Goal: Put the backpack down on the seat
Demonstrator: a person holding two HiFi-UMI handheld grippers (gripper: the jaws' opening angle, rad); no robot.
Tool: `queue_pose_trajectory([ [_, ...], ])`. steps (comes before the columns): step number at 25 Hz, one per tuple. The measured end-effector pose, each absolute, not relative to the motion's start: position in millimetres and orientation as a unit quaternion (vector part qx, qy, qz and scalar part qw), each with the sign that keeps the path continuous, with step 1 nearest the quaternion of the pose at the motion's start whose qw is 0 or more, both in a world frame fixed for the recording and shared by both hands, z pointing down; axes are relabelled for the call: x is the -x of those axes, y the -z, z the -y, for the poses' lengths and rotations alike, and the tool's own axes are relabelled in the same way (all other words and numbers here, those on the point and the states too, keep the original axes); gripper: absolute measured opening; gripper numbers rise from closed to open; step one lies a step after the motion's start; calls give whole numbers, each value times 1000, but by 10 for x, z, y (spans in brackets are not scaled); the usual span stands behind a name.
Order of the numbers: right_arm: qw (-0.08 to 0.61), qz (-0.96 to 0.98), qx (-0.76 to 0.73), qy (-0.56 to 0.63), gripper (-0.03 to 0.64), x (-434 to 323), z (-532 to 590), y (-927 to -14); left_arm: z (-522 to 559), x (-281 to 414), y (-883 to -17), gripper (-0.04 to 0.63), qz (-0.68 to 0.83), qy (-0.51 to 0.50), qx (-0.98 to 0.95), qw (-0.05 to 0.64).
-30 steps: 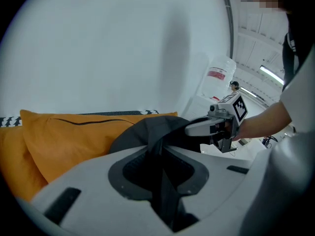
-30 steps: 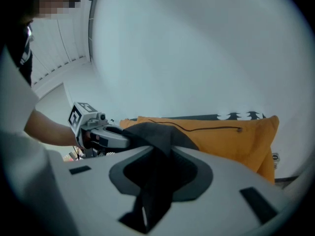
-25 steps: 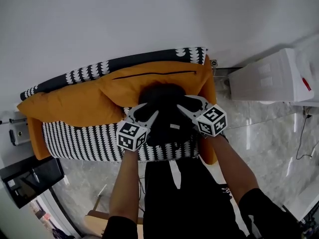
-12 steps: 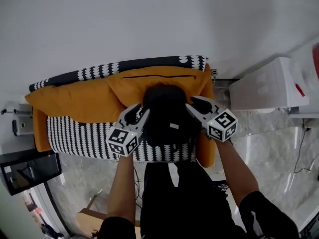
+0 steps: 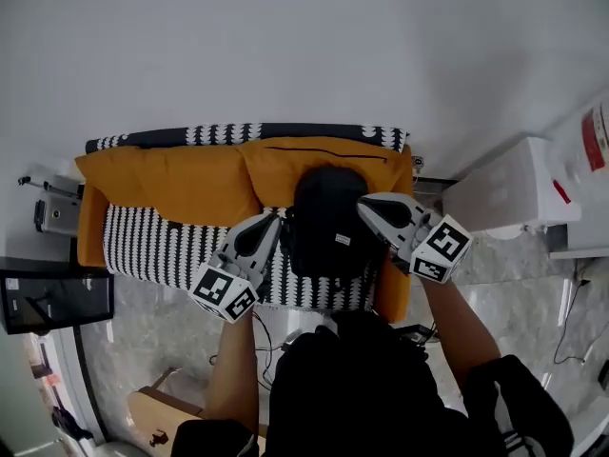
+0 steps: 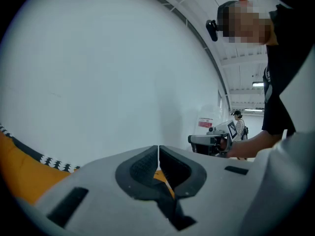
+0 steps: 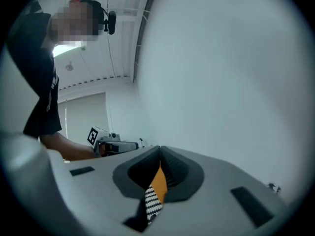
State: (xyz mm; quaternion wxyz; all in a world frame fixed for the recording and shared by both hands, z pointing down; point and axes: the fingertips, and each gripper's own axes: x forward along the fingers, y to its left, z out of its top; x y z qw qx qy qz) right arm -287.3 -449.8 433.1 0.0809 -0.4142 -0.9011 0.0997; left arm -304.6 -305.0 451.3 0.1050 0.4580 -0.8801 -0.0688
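Observation:
The black backpack (image 5: pixel 328 220) stands upright on the striped sofa seat (image 5: pixel 157 253), its back against the orange cushions (image 5: pixel 176 181). My left gripper (image 5: pixel 275 221) is just left of it and my right gripper (image 5: pixel 365 208) just right of it; neither holds it. Both are shut, tip against tip, with nothing between the pads. In the left gripper view the jaws (image 6: pixel 158 152) meet in front of the white wall, with a slice of orange cushion behind. The right gripper view shows its jaws (image 7: pixel 160 155) closed the same way over orange and striped fabric.
A white cabinet-like unit (image 5: pixel 504 190) stands right of the sofa, with the orange armrest (image 5: pixel 398 288) between them. At the left are a small grey device (image 5: pixel 55 215) and a black box (image 5: pixel 52 298). A wooden stool (image 5: pixel 166 417) and cables lie on the marble floor near my legs.
Both grippers stood open at the backpack's sides; now they are drawn slightly away and closed empty. The backpack stays on the seat. The head view has shifted, so the sofa sits higher.

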Motion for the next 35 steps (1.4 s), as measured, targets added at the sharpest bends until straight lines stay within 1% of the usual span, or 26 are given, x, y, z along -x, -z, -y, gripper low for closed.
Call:
queue_pose_trajectory([
  [5,51,879,466,-82,28,2420,4110,-3875,2718,2556,-4057,31,890,66,-448,63],
  [10,20,858,510,-53,28,1812,3675,-3480,2365,1812,-3724,31,891,55,-450,28],
  [14,15,836,548,-30,28,1329,3311,-3294,2039,1227,-3580,31,905,58,-421,8],
  [20,8,808,589,-21,28,559,2901,-3114,1630,371,-3476,31,921,55,-387,-3],
  [27,-6,770,638,-26,28,-65,2667,-2946,1422,-356,-3232,31,935,66,-348,-32],
  [35,-22,714,699,-35,28,-562,2647,-2838,1569,-964,-3211,31,953,60,-296,-16],
])
